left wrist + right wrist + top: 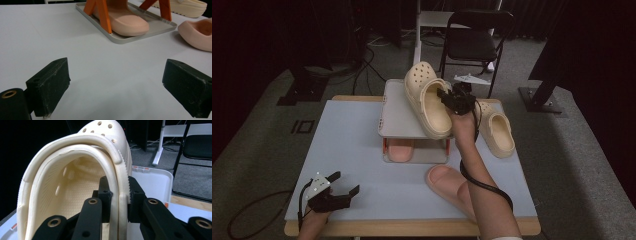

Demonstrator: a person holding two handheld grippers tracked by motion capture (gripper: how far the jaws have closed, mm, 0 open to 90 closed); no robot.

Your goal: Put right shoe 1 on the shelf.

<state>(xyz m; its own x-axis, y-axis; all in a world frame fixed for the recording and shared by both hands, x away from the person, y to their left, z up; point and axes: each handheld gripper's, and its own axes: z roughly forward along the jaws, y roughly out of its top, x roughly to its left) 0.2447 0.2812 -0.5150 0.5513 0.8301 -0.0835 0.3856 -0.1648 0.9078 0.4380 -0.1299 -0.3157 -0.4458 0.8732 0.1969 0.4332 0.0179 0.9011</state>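
The right gripper (452,100) clamps the side wall of a cream clog (428,100) above the rack (393,120). The left gripper (343,184) rests open, well apart from the rack.

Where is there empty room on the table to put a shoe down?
The widest bare patch is the table's left half, between the shoe rack and the left gripper. It gets crowded on the right: a pink slipper near the front and a cream clog beside the rack.
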